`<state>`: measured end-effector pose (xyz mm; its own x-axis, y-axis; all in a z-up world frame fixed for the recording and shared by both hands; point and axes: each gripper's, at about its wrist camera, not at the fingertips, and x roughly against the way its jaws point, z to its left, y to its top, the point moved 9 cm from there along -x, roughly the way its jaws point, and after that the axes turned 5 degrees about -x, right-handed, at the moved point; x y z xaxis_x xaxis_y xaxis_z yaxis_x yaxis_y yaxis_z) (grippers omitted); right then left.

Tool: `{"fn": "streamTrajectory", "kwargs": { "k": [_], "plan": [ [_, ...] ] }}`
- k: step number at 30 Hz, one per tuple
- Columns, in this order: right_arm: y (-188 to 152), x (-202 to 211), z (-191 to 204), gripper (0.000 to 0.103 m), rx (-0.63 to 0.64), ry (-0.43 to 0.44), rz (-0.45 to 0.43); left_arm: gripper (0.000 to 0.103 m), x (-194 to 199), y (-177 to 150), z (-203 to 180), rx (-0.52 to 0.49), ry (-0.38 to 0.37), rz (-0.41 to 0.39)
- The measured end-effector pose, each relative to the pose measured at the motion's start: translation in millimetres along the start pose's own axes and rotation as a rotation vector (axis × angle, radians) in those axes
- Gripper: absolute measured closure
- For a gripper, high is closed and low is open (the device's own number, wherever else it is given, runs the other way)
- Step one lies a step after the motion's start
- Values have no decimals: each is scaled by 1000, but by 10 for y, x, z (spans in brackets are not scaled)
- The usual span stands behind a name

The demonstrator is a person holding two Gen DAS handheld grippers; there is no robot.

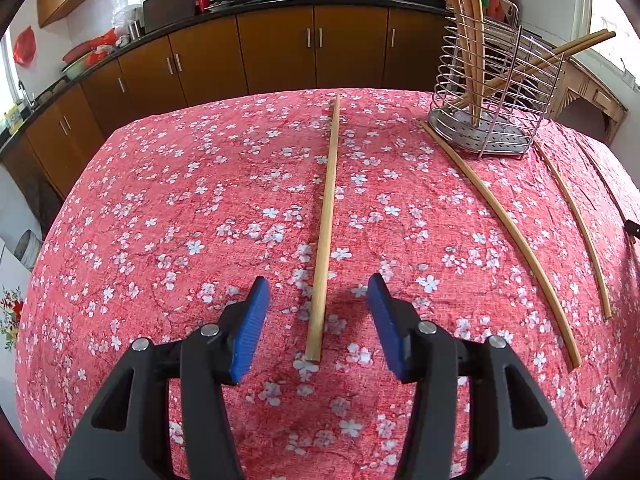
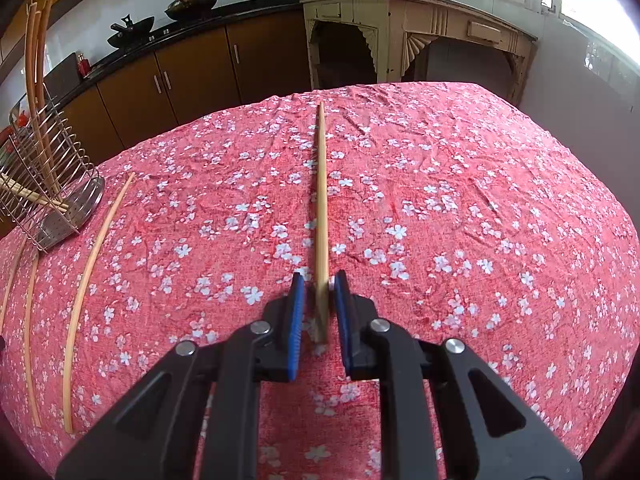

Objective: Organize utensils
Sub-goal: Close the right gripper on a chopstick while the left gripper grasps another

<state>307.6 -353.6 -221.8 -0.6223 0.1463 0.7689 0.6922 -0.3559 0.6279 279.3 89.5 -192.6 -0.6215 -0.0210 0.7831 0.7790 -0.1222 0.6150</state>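
A pale wooden chopstick point(image 1: 328, 208) lies lengthwise on the red flowered tablecloth point(image 1: 180, 220). My left gripper point(image 1: 319, 280) stands open astride its near end, with both blue pads well clear of it. In the right wrist view another chopstick point(image 2: 321, 184) lies on the cloth with its near end between the narrowly parted jaws of my right gripper point(image 2: 319, 276); a gap shows beside the stick. A wire utensil holder point(image 1: 492, 92) with several chopsticks stands at the far right, and appears far left point(image 2: 52, 200) in the right wrist view.
Loose chopsticks lie on the cloth beside the holder point(image 1: 508, 224), point(image 1: 576, 224), point(image 2: 90, 264). Brown kitchen cabinets point(image 1: 280, 52) with woks on the counter run behind the table. A cream side table point(image 2: 420, 20) stands past the far edge.
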Motion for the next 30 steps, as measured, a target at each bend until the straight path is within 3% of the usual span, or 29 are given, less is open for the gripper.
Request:
{"fn": "streamTrajectory", "kwargs": {
  "k": [6,15,18,24,30],
  "plan": [
    [-43,34,6,86,18,-14,0,53,12,7,2,2,5,0],
    [-70,58,-3,86,20,-9,1,79,97,-39,-102,-41,0,-8],
    [-67,59,-26,94,4,2,1,94,107,-41,-157,-67,8,-9],
    [-57,142,-44,95,-3,39,-27,96,145,-57,-152,-74,27,-13],
    [23,510,-36,95,33,66,-154,96,515,23,-128,-75,17,-128]
  ]
}}
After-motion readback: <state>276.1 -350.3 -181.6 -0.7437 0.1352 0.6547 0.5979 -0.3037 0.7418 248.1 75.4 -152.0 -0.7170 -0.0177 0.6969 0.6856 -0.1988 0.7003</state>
